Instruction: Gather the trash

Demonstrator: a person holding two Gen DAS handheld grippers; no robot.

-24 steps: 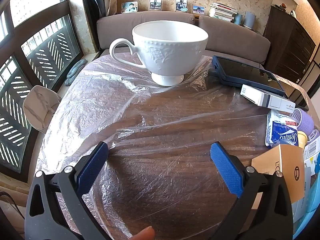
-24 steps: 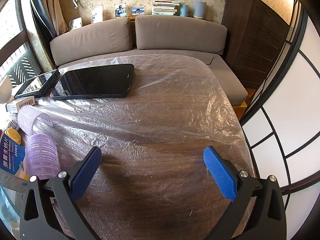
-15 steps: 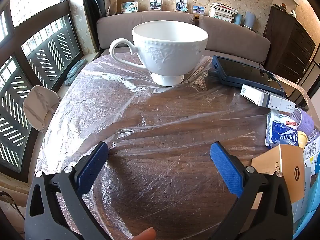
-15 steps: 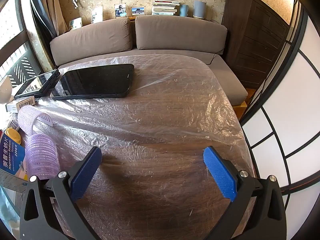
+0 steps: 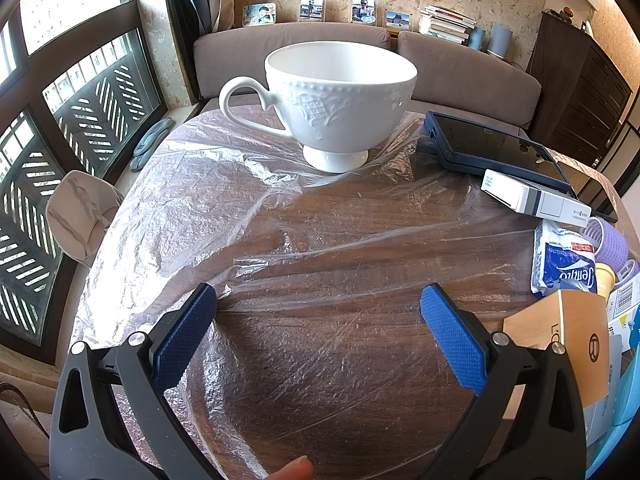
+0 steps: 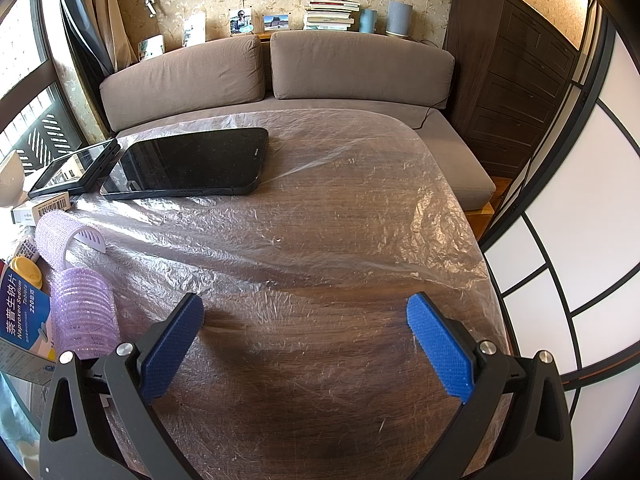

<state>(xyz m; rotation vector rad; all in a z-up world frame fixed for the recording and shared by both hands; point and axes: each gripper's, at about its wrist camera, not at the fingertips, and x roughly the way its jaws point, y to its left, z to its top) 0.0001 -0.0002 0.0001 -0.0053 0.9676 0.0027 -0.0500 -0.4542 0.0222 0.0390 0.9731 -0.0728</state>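
While empty, both tongs (image 5: 318, 308) (image 6: 304, 320) agape.

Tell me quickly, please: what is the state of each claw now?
Left claw: open, holding nothing, over the table.
Right claw: open, holding nothing.

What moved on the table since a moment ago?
Nothing visibly moved. The left gripper and right gripper hang open over the plastic-covered table, holding nothing, just as before. The white cup and the tablets sit where they were.
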